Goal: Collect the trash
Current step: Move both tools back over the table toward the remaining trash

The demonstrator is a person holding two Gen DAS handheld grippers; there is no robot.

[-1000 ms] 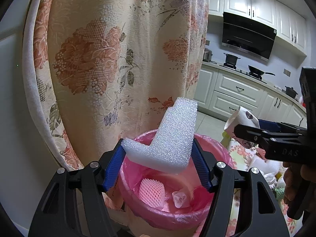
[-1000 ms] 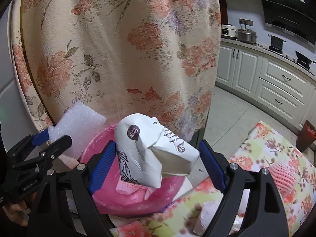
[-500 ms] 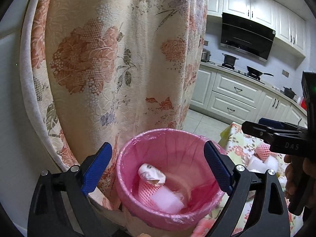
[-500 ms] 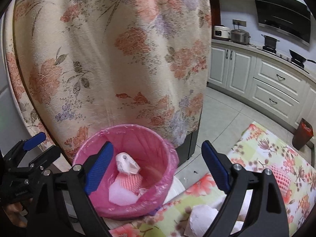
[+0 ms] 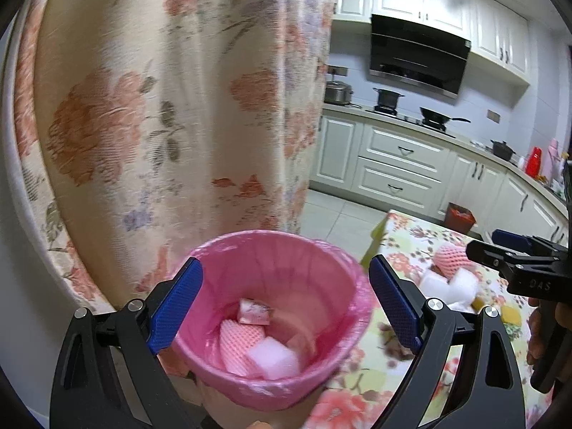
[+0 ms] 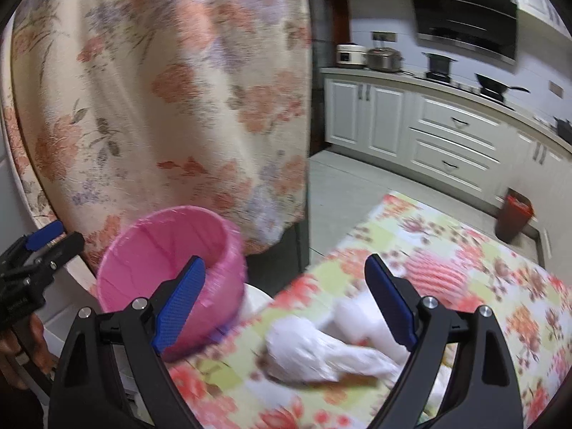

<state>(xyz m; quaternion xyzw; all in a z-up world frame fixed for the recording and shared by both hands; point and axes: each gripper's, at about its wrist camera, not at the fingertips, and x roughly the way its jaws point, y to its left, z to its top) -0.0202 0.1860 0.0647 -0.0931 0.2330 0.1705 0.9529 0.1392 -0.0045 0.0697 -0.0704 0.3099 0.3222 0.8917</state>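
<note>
A bin with a pink liner (image 5: 271,239) stands under my left gripper (image 5: 285,261), which is open and holds nothing. Inside the bin lie a pink foam net (image 5: 237,343), a white foam block (image 5: 273,357) and a crumpled paper bag (image 5: 254,311). My right gripper (image 6: 285,260) is open and empty, and hovers over the floral table edge beside the bin (image 6: 161,221). On the table ahead of it lie white crumpled trash (image 6: 311,346) and a pink foam net (image 6: 436,268). Each gripper shows in the other's view, the right gripper (image 5: 514,261) and the left gripper (image 6: 39,246).
A floral curtain (image 5: 161,125) hangs close behind the bin. The floral tablecloth (image 6: 500,321) spreads to the right. White kitchen cabinets (image 6: 447,143) line the far wall, with a small red-brown bin (image 6: 514,214) on the floor.
My left gripper opened and the L-shaped white foam fell into the bin. My right gripper released the white paper bag into the bin, then swung right towards the table.
</note>
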